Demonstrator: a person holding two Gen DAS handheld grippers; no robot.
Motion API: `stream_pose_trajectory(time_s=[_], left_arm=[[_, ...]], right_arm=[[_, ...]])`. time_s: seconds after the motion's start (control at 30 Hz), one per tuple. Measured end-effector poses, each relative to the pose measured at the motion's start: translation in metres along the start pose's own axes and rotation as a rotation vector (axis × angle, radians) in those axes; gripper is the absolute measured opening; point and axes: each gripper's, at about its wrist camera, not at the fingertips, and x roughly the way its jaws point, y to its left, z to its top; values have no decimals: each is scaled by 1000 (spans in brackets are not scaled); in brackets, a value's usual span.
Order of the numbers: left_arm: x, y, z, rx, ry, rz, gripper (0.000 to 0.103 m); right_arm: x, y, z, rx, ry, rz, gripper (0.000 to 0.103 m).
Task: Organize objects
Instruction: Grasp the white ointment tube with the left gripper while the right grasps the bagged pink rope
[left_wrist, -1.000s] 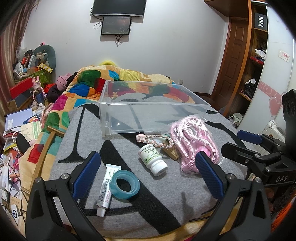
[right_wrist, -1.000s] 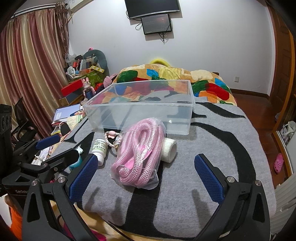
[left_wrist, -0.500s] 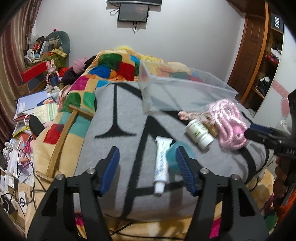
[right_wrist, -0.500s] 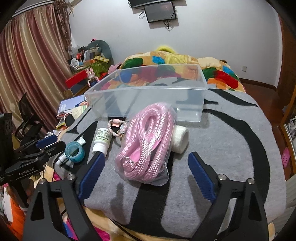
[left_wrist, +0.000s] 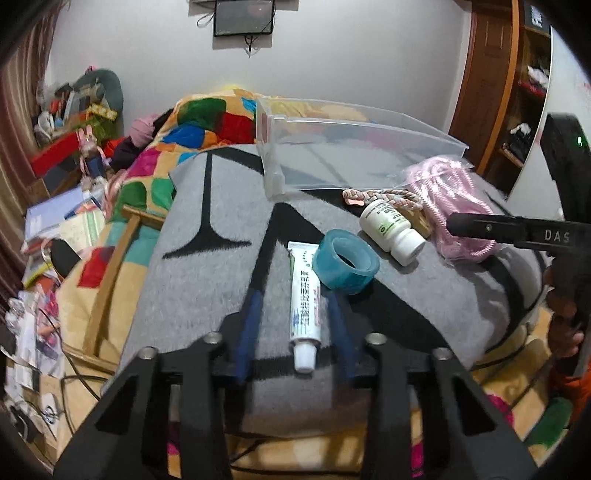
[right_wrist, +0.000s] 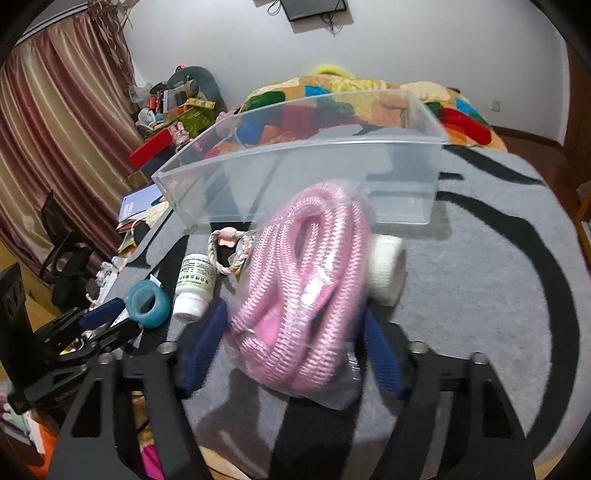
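Note:
A clear plastic bin (left_wrist: 354, 158) stands empty on a grey blanket (left_wrist: 207, 266); it also shows in the right wrist view (right_wrist: 303, 177). In front of it lie a white tube (left_wrist: 304, 299), a teal tape roll (left_wrist: 345, 266), a white pill bottle (left_wrist: 391, 230), a braided rope toy (left_wrist: 384, 194) and a bagged pink rope (right_wrist: 299, 295). My left gripper (left_wrist: 295, 325) is open, its fingers either side of the tube's cap end. My right gripper (right_wrist: 291, 354) is open, its fingers flanking the near end of the pink rope bag. A white bandage roll (right_wrist: 386, 273) lies right of the bag.
A colourful quilt (left_wrist: 207, 125) lies behind the bin. Cluttered books and boxes (left_wrist: 55, 229) fill the floor at left. A wooden door and shelves (left_wrist: 495, 85) stand at right. The blanket's front edge is just below both grippers.
Both grippers have moved forward and down and narrowed. The left one swung left from the wide view and now straddles the tube; the right one now straddles the pink rope bag.

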Motion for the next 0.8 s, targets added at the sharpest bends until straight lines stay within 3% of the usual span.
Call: stream_pose_trajectory(time_s=[0.07, 0.23, 0.33, 0.4, 0.8], left_arm=[[1, -1, 1, 2, -5, -2, 15], [1, 6, 6, -32, -9, -2, 15], [-3, 12, 13, -60, -28, -8, 15], [-6, 16, 20, -77, -46, -14, 15], [-23, 16, 74, -96, -174, -62, 15]], right_arm=[[-2, 2, -3, -13, -13, -4, 53], [-14, 8, -6, -53, -52, -34, 47], [-27, 14, -4, -75, -86, -47, 29], [-33, 16, -1, -81, -97, -41, 22], [-73, 30, 23, -132, -225, -51, 22]])
